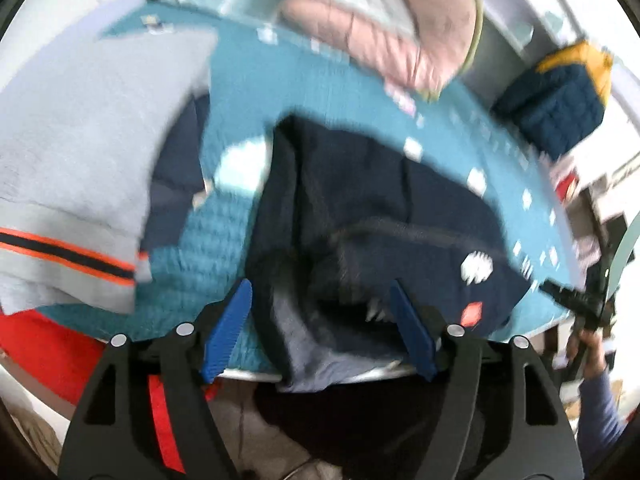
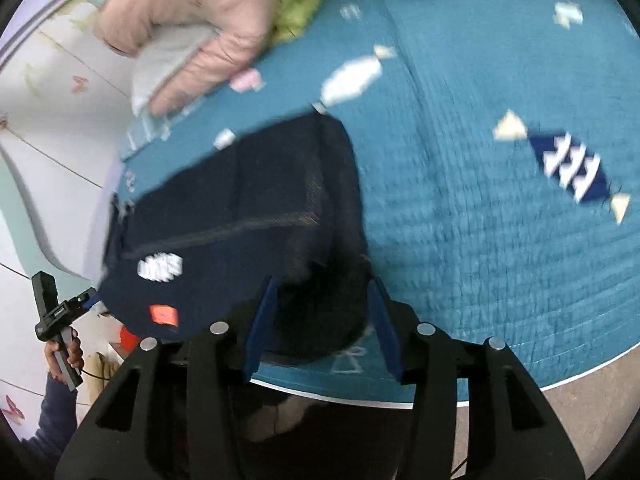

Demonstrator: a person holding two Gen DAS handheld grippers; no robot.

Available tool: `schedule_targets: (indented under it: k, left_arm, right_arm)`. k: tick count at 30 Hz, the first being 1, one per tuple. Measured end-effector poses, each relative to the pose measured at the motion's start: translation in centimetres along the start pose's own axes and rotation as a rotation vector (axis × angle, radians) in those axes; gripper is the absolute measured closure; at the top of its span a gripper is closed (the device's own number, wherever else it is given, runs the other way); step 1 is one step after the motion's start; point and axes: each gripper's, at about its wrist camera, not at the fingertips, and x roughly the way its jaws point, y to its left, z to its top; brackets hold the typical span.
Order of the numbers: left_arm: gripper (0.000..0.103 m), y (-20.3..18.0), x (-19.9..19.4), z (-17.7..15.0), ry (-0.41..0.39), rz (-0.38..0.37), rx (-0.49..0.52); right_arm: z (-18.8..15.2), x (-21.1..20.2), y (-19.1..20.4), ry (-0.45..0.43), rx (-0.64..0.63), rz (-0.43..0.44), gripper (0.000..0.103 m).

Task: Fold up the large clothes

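Note:
A dark navy garment (image 1: 384, 224) with a white logo and an orange tag lies folded on the teal quilted bedspread (image 1: 248, 80), its near edge hanging over the bed's front edge. My left gripper (image 1: 320, 304) is open, its blue fingers on either side of the garment's near hem and grey lining. In the right wrist view the same navy garment (image 2: 240, 216) lies at centre left. My right gripper (image 2: 322, 300) is open, its fingers around the garment's near corner at the bed edge. Both views are motion-blurred.
A grey sweater with an orange and navy stripe (image 1: 76, 152) lies at left, red cloth (image 1: 48, 344) below it. A pink and green puffy jacket (image 1: 384, 28) sits at the back, also in the right wrist view (image 2: 200, 20). A navy and yellow quilted item (image 1: 560, 96) is at right.

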Motion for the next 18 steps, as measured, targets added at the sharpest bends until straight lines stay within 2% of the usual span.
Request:
schedule_targets:
  k: [3,5,6,7,9,10,11,13,14,15,18]
  left_arm:
    - [0.025,-2.3,-0.8,1.6,-0.061,-0.06,-0.005]
    - [0.024,-4.7,0.5,2.4,-0.044,-0.054,0.012]
    - [0.024,-5.7,1.4,2.7,-0.028,-0.042,0.024]
    - [0.024,-7.0,2.8,2.8,-0.006,-0.012,0.042]
    - [0.024,-8.6,6.3,2.4,0.092,0.081,0.079]
    - [0.024,-8.5,8.1,2.0,0.142,0.138,0.087]
    - [0.024,-8.0,10.7,1.1,0.229,0.22,0.095]
    - [0.024,-6.1,13.1,-0.3,0.303,0.253,0.056]
    - [0.024,-5.4,13.2,-0.6,0.301,0.263,0.038]
    - [0.024,-4.5,12.8,-0.9,0.28,0.245,0.02]
    - [0.021,-2.6,12.1,-1.4,0.288,0.266,0.005]
  right_arm:
    - [1.3,0.3,3.1,-0.033,-0.024,0.033,0.058]
    - [1.9,2.2,4.4,-0.008,-0.019,0.014,0.061]
    - [2.0,3.8,4.9,0.016,-0.014,-0.005,0.073]
    - [2.0,4.9,5.0,0.034,-0.008,-0.016,0.079]
    - [1.7,8.2,4.4,0.11,0.028,-0.074,0.081]
    - [1.3,9.1,3.8,0.142,0.045,-0.107,0.082]
    - [0.7,10.8,2.6,0.202,0.085,-0.134,0.086]
    - [-0.5,12.4,0.2,0.294,0.188,-0.099,0.093]
    - [-0.5,12.3,-0.6,0.29,0.23,-0.069,0.095]
    - [-0.5,12.0,-1.0,0.295,0.22,-0.092,0.103]
    - [-0.6,12.1,-1.2,0.335,0.19,-0.108,0.103]
